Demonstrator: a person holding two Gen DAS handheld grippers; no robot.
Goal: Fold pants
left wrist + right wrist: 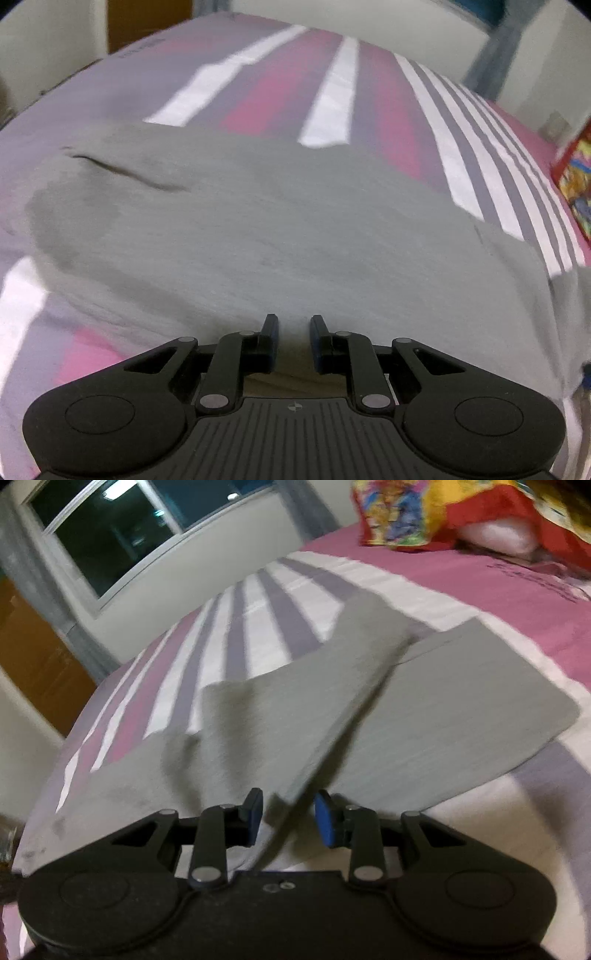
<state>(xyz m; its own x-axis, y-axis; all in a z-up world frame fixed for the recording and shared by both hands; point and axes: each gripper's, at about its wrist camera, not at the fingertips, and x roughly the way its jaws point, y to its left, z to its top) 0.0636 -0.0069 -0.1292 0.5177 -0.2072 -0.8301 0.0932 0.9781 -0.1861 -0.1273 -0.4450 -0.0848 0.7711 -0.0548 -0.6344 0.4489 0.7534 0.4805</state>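
We saw grey pants point(424, 716) spread on striped bed point(332, 92). Right tongs point(288, 818) narrow gap, fabric edge between pads, apparently lifted for folding over. Left tongs point(293, 336) narrow, empty, at near hem, likely steadying.

Striped bedsheet point(332, 92), window point(110, 535), multicolor cloth point(424, 513)

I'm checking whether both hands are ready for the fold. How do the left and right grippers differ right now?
The right gripper has a raised fold of the grey pants running between its open jaws; the left gripper has only flat cloth ahead of its jaws. The right jaws stand wider apart than the left. Both are open, over the striped bedsheet.
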